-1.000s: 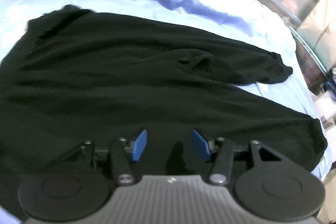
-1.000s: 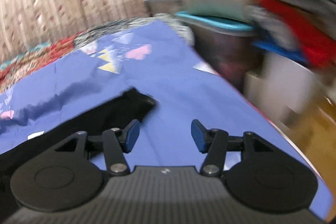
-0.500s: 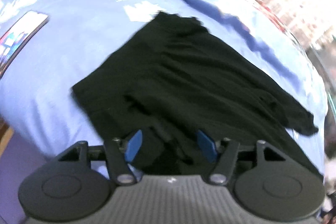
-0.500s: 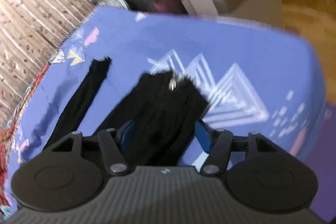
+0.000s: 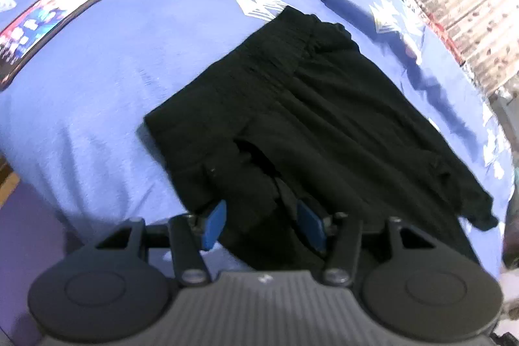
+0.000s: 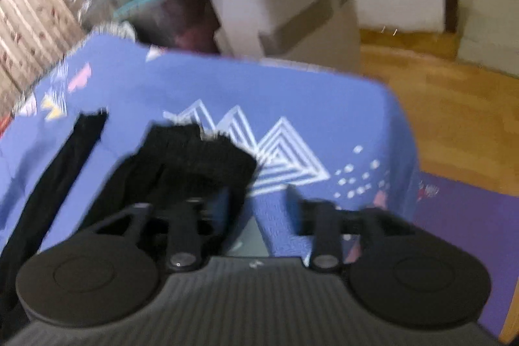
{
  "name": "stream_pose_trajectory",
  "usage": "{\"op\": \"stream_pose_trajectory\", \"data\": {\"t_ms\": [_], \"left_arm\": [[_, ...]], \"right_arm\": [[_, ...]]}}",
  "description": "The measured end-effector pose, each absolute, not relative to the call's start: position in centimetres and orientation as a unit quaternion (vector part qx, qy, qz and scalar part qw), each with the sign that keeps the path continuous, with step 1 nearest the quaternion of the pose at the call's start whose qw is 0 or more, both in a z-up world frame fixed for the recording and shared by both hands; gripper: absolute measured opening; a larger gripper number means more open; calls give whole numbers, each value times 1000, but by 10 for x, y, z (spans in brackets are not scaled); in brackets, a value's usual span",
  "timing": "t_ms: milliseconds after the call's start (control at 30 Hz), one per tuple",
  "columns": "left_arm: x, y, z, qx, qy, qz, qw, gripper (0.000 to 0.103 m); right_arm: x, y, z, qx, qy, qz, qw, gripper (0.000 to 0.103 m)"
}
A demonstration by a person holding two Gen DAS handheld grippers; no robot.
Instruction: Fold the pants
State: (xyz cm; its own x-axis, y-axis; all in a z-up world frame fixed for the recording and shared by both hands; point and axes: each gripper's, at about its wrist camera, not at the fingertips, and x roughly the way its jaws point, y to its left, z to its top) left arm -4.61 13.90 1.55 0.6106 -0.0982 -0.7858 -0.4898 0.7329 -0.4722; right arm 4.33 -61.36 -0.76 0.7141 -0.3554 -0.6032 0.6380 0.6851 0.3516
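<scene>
On the blue patterned bedsheet (image 5: 97, 80), our left gripper (image 5: 262, 226) hangs with fingers spread wide, empty, over the waist corner of the black knit pants (image 5: 308, 106), whose long axis runs rightward to the cuffs, where our right gripper (image 6: 256, 203) hovers equally open, holding nothing.

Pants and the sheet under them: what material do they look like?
Pants: soft matte black knit, probably cotton jersey; it drapes in limp folds, with a gathered waistband. Sheet: thin woven fabric, likely cotton, matte blue with printed white triangles; it creases and hangs over the edge.
</scene>
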Motion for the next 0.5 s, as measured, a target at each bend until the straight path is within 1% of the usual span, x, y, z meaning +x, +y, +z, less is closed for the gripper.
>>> {"op": "stream_pose_trajectory", "data": {"t_ms": [100,200,367,500], "left_arm": [[-57,143,21,-356,414,106,831,52],[-61,140,31,-350,399,88,843,52],[-50,115,46,-287,385,55,876,54],[-43,90,41,-237,401,39,884,55]], "right_arm": [[37,-592,9,273,223,-259,899,49],[42,-555,21,253,230,-190,920,49],[64,-476,14,227,284,-65,929,49],[69,-417,-3,189,330,8,925,49]]}}
